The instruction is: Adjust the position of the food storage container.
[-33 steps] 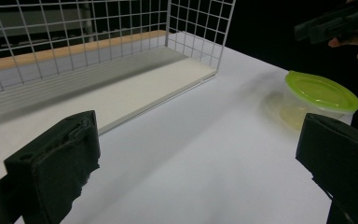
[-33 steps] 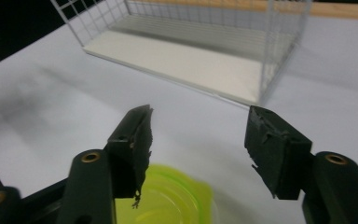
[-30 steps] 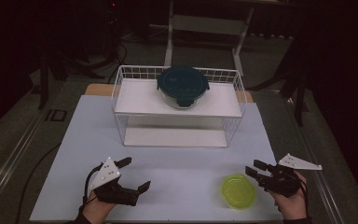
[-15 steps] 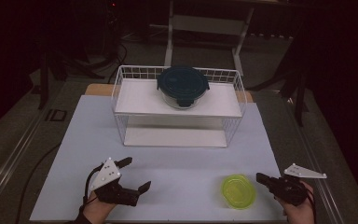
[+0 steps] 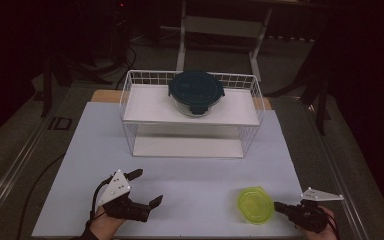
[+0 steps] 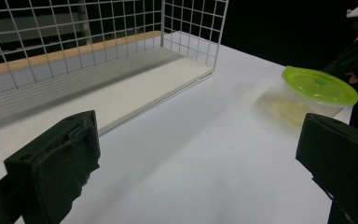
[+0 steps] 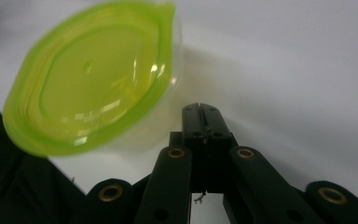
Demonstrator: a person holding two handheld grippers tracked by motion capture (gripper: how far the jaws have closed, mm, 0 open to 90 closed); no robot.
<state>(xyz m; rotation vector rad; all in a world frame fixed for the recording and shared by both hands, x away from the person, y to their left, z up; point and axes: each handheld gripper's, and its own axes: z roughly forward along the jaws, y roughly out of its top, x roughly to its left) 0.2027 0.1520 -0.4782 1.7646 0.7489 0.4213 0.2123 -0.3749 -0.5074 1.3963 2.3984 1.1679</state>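
**Closing in on the green-lidded tub**

Closing its fingers with nothing between them, the right gripper [image 5: 280, 205] has sunk toward the near right corner of the surface since a second ago, and its fingers have just drawn together; in the right gripper view they meet pad to pad, empty. Their tip sits just beside the right side of the green-lidded container [image 5: 255, 205], whether touching it or not I cannot tell. With the fingers pinched, a grasp is not on offer at this instant; my guess is that the tip is meant to nudge or steady the tub, or that the fingers must spread again before they can take its rim.

The left gripper [image 5: 147, 187] has kept its place at the near left, fingers spread wide and empty.

The container itself has not shifted: it stands near the front edge, right of centre, lid on.

The white surface [image 5: 195, 175] is otherwise bare up front. At its far side stands a white wire rack [image 5: 130, 107] with two shelves; on the upper one rests a glass bowl with a dark teal lid [image 5: 196, 92]. Beyond, the room is dark, with stand legs and cables on the floor.
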